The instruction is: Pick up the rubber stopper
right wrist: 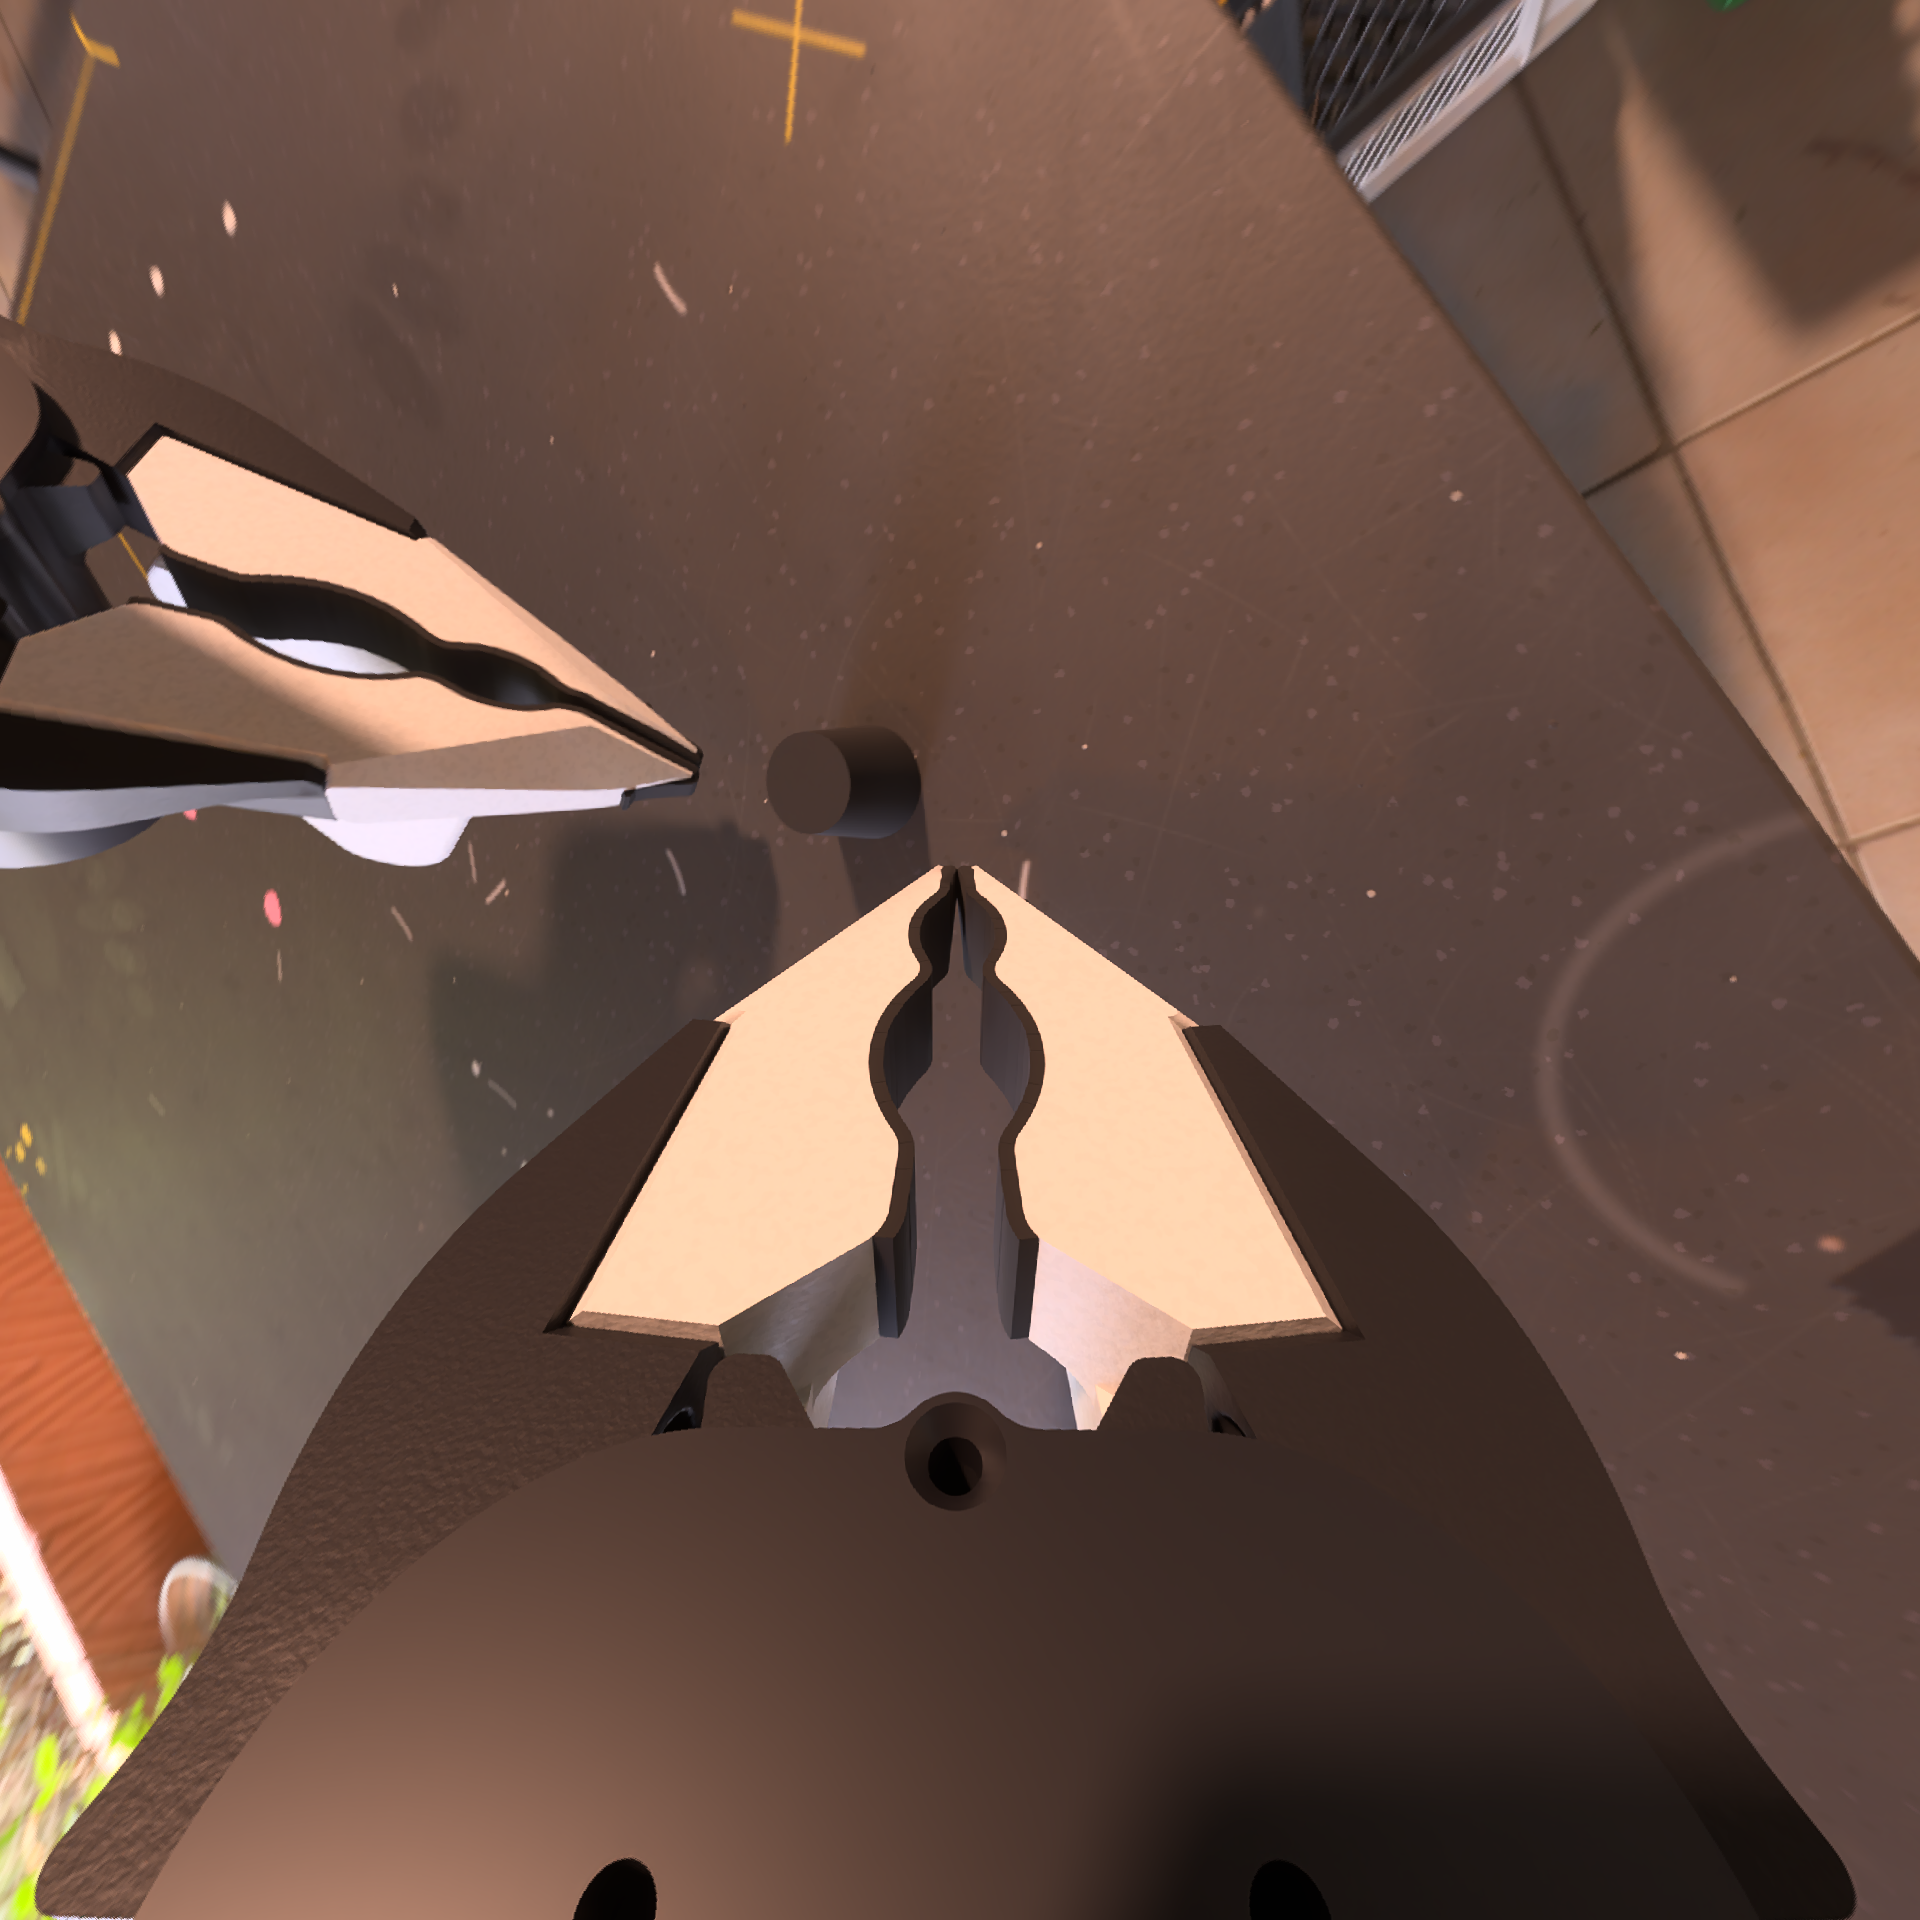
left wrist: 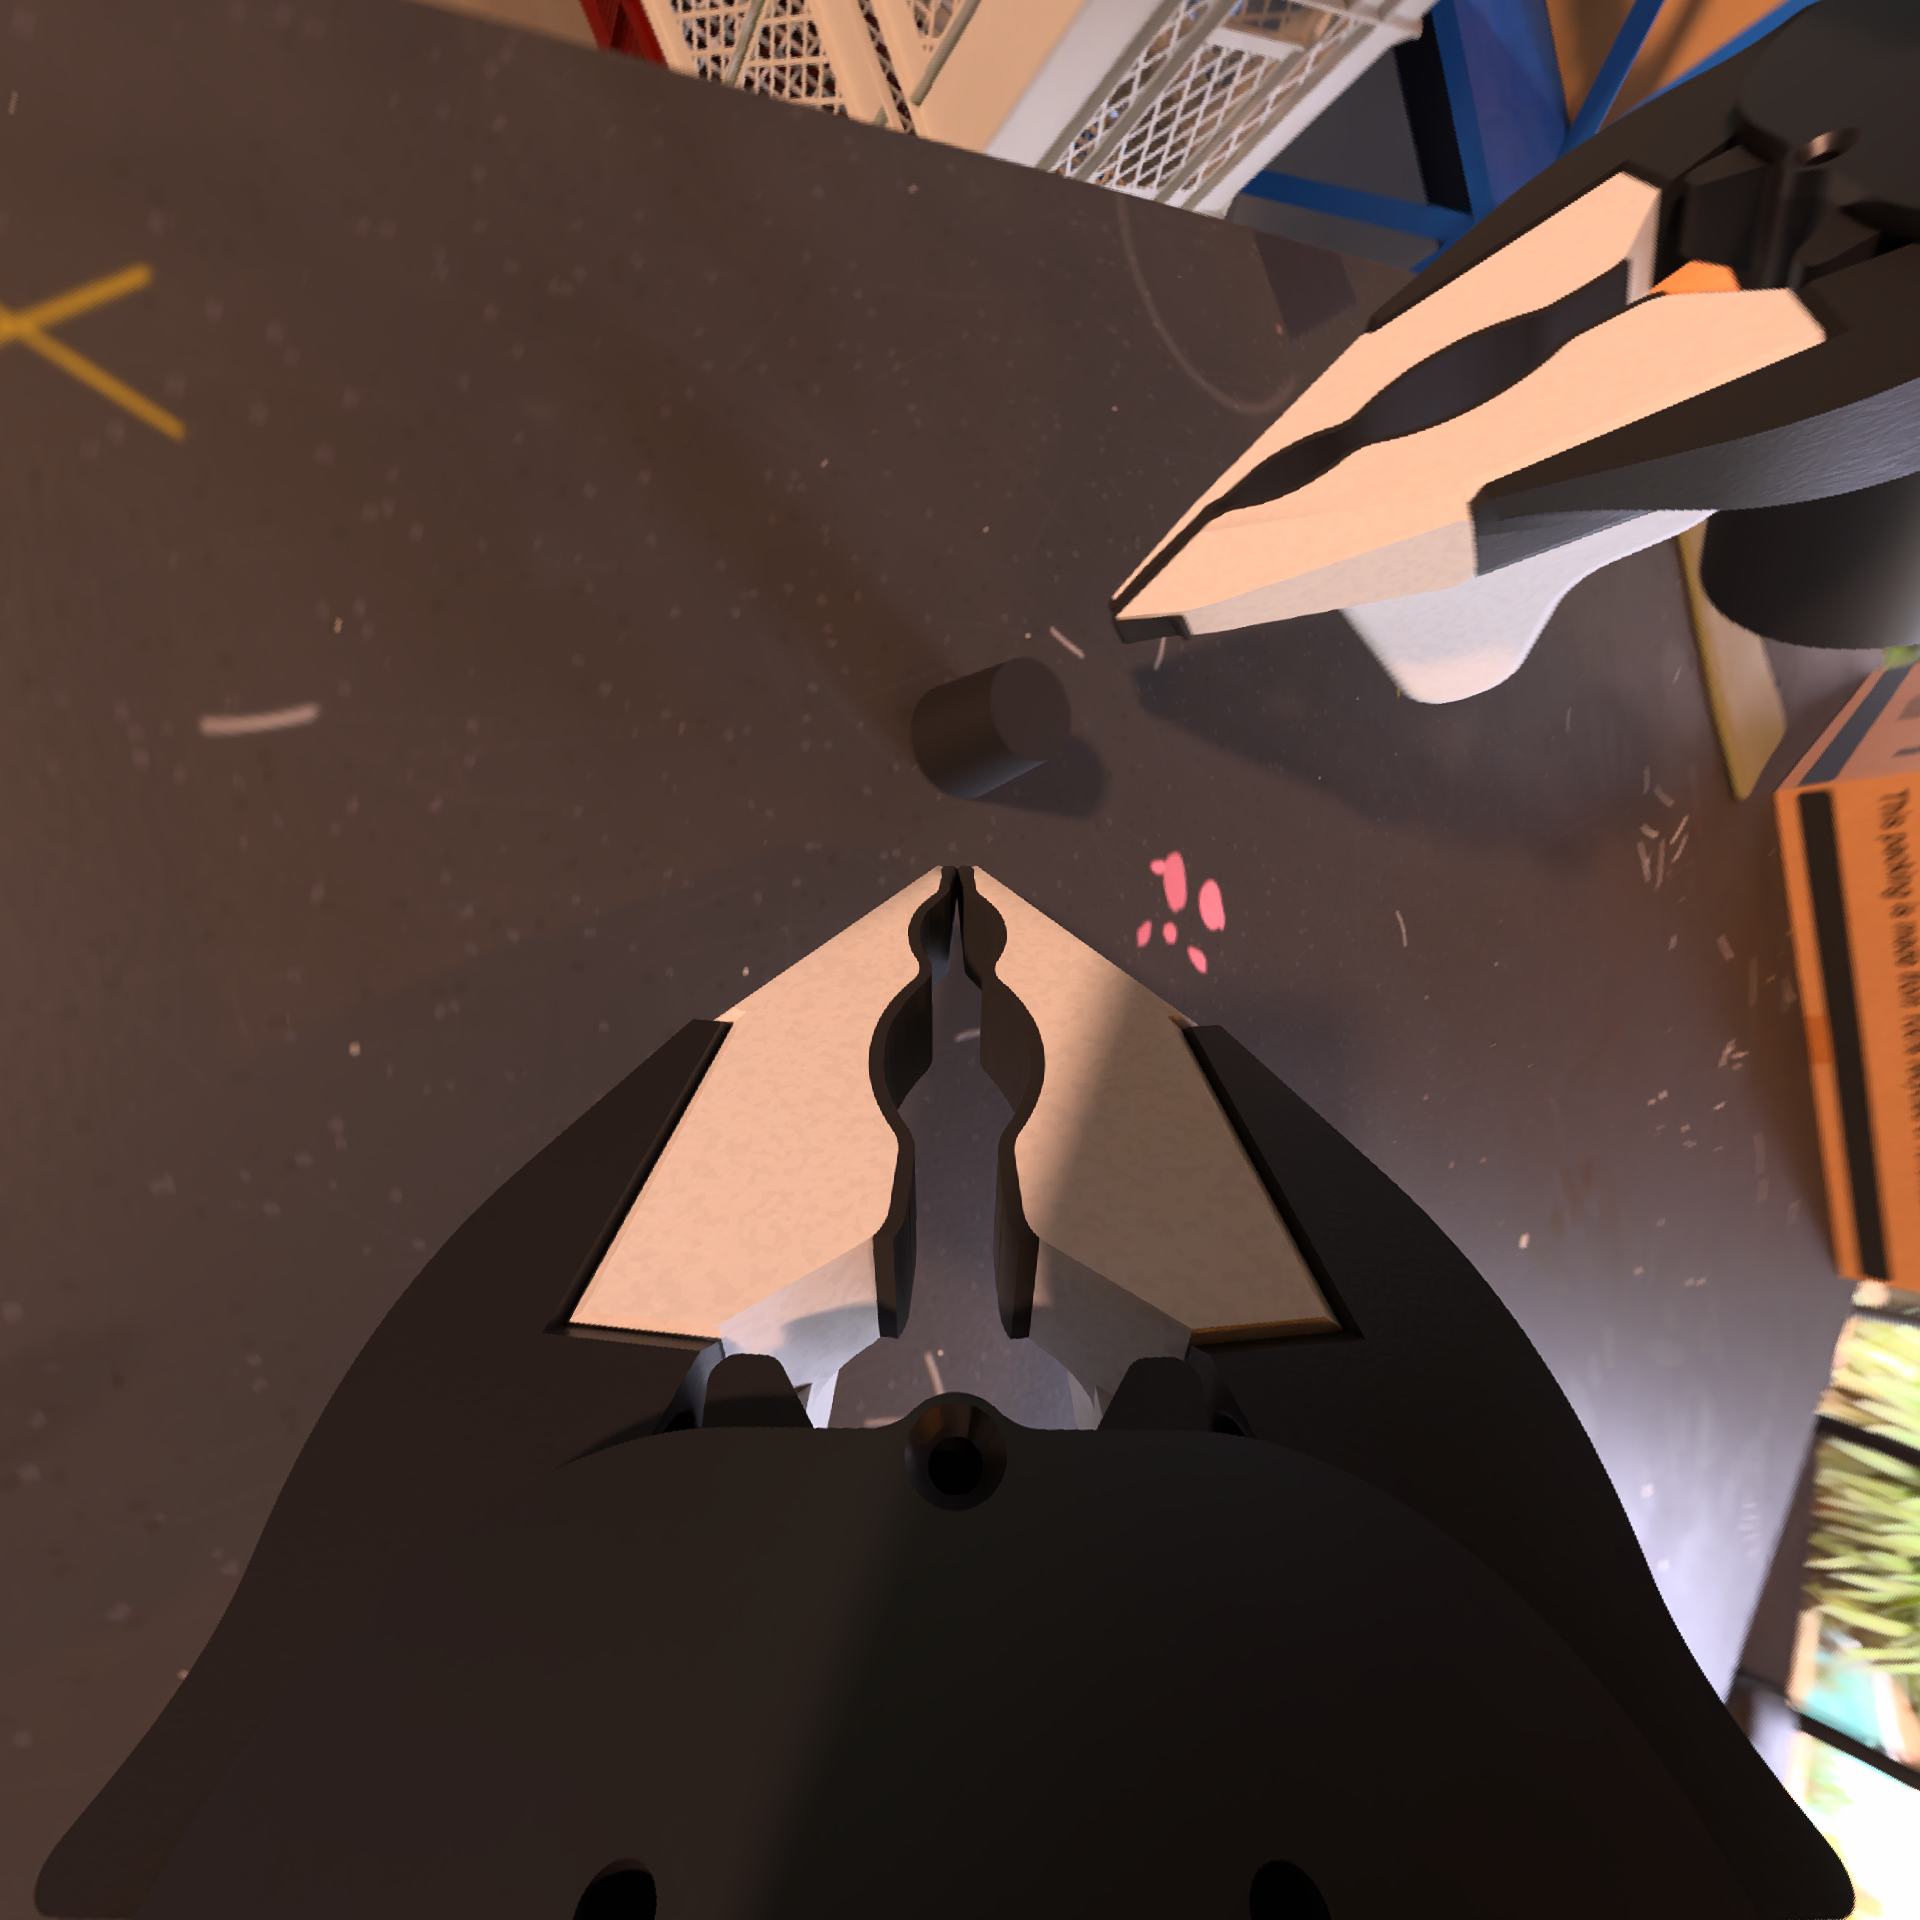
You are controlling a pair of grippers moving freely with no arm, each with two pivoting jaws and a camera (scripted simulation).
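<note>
The rubber stopper (left wrist: 989, 725) is a short dark cylinder lying on its side on the dark tabletop (left wrist: 520, 623). My left gripper (left wrist: 957, 871) is shut and empty, its tips just short of the stopper. My right gripper (left wrist: 1143, 621) comes in from the upper right, shut, with its tips a little right of the stopper. In the right wrist view the stopper (right wrist: 844, 781) lies just past my shut right gripper (right wrist: 957, 871), and the left gripper (right wrist: 688, 774) points at the stopper's flat end from the left.
An orange box (left wrist: 1860, 997) lies at the right table edge. Wire mesh racks (left wrist: 1039, 94) and a blue frame (left wrist: 1455, 135) stand beyond the far edge. Yellow cross marks (left wrist: 83, 343) and pink spots (left wrist: 1184, 909) mark the tabletop. A tiled floor (right wrist: 1766, 364) lies past the right edge.
</note>
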